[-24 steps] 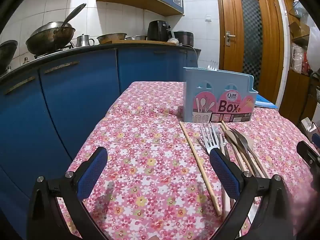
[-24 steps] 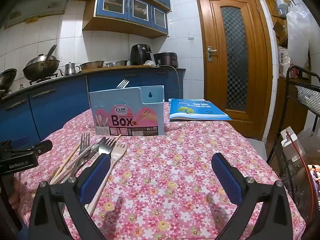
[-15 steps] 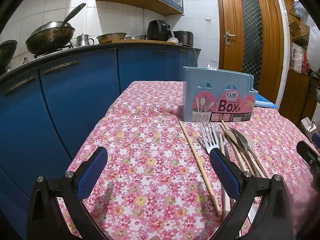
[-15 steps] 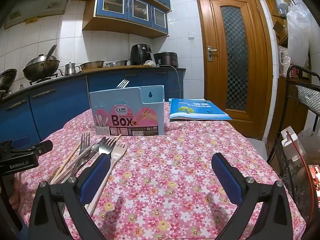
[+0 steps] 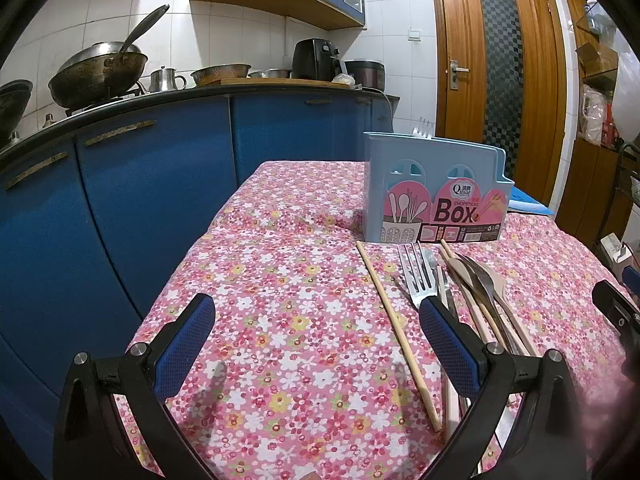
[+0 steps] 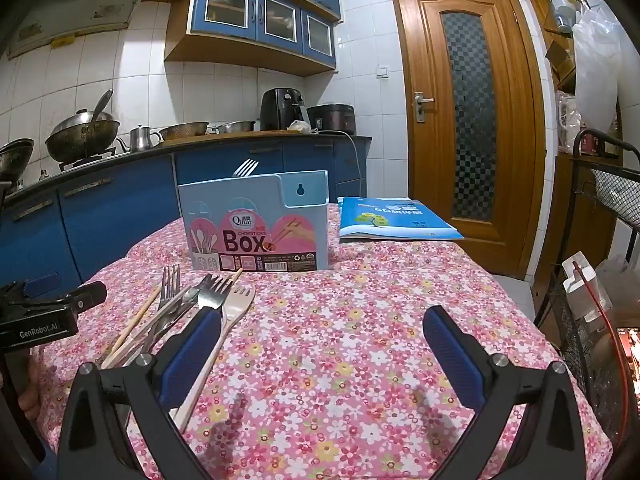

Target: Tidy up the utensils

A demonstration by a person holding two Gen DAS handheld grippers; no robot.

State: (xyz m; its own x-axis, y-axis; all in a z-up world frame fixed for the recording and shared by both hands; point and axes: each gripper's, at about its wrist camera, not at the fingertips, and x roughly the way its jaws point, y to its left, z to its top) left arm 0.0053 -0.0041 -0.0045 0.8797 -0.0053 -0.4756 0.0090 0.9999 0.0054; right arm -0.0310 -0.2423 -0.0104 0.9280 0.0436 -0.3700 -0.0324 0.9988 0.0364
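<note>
A light blue utensil box (image 5: 436, 192) stands on the floral tablecloth; it also shows in the right wrist view (image 6: 256, 224), with one fork standing in it (image 6: 245, 168). Loose utensils lie in front of it: a wooden chopstick (image 5: 396, 328), a metal fork (image 5: 418, 276), several spoons and knives (image 5: 476, 284), and a pale plastic fork (image 6: 236, 308). My left gripper (image 5: 316, 324) is open and empty above the cloth, left of the pile. My right gripper (image 6: 320, 336) is open and empty, right of the pile.
A blue book (image 6: 392, 220) lies behind the box to the right. Blue kitchen cabinets (image 5: 140, 200) run along the table's left side. A wire rack (image 6: 600, 280) stands at the right. The left gripper shows in the right wrist view (image 6: 48, 312).
</note>
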